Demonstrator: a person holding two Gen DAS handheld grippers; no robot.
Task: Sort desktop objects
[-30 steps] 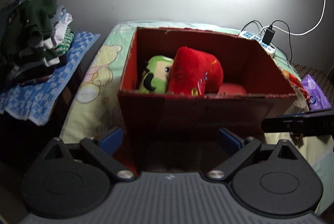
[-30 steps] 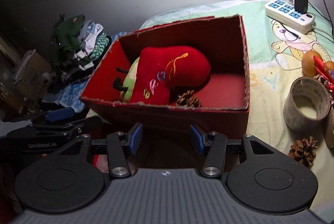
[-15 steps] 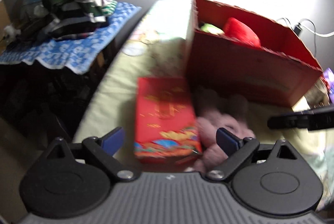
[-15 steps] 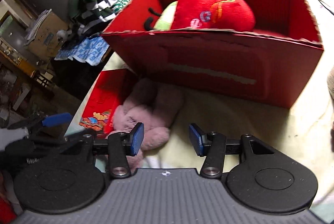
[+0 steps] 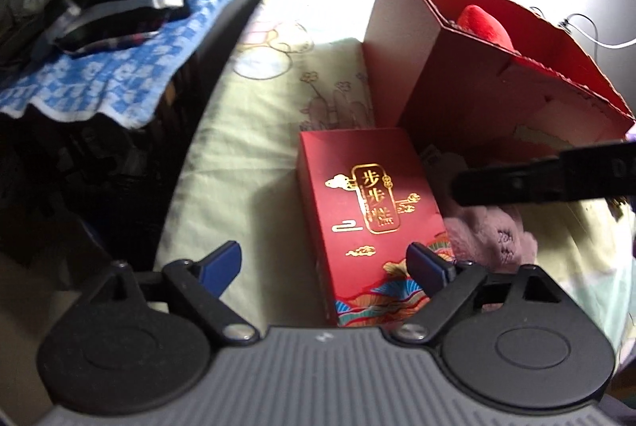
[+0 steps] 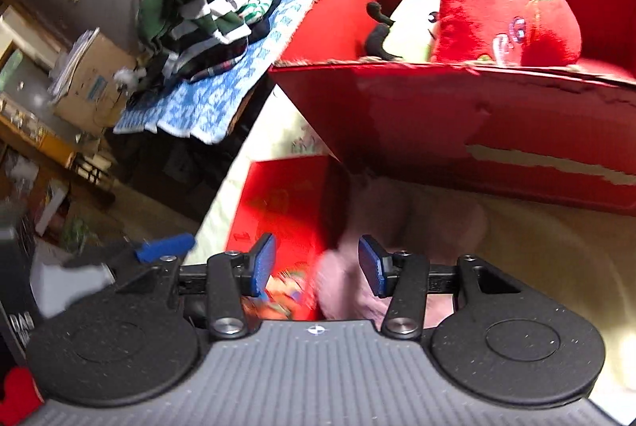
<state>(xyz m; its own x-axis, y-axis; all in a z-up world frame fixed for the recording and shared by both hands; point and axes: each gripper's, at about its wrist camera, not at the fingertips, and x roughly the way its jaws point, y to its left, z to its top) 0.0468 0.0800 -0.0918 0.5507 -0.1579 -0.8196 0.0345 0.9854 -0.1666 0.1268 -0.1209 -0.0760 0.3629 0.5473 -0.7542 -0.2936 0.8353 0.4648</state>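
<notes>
Now both hand-held grippers released: left hand-held gripper (image 5: 324,261) beside gift box (image 5: 371,211), stiff, grip long sides; right hand-held gripper (image 6: 316,263) beside gift box, over soft pink plush (image 6: 401,223).

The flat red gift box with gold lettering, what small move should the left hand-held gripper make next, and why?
Probably ease the left hand-held gripper slightly right and forward, so its open fingers straddle the flat red gift box with gold lettering. The box lies free on the pale sheet, beside the pink plush toy, off-centre toward the right finger.

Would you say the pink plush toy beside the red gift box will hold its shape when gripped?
Probably not: the pink plush toy looks soft and slumped, so it should squash and droop. Its fuzzy surface likely grips well, and it seems light.
</notes>
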